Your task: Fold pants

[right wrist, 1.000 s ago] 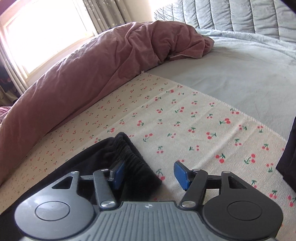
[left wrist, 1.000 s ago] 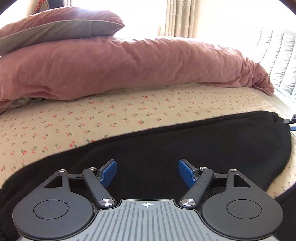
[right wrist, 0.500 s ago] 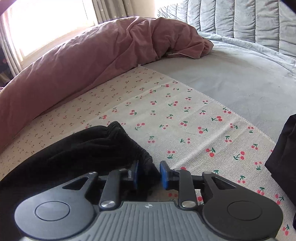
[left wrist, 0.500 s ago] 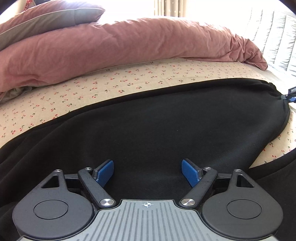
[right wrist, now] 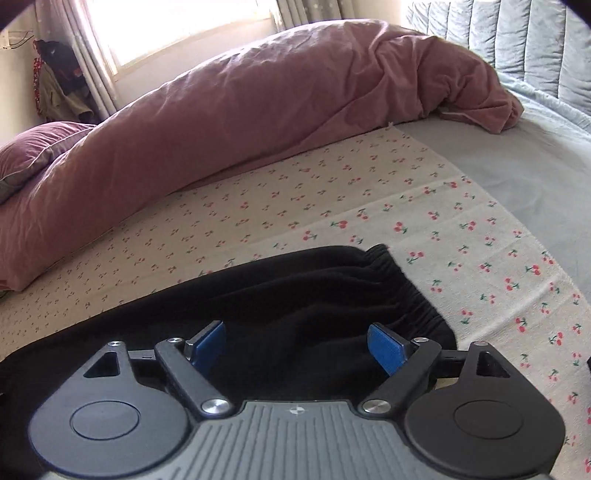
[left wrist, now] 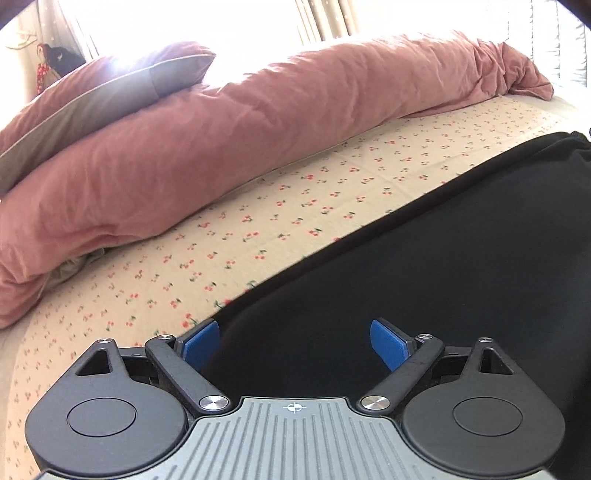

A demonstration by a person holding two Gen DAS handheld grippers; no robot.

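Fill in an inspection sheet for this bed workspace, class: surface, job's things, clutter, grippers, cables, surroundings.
Surface: cream cherry-print sheet spread over a grey bedcover.
Job's things: black soft-fabric pants lying on the sheet, gathered elastic waistband toward the right gripper.
Clutter: bunched dusty-pink duvet; pink and grey pillow on it.
Grippers: left gripper open above the pants; right gripper open, jaws have just been opening, nothing gripped.
Cables: nothing seen.
Surroundings: bright window, curtains, padded grey headboard.
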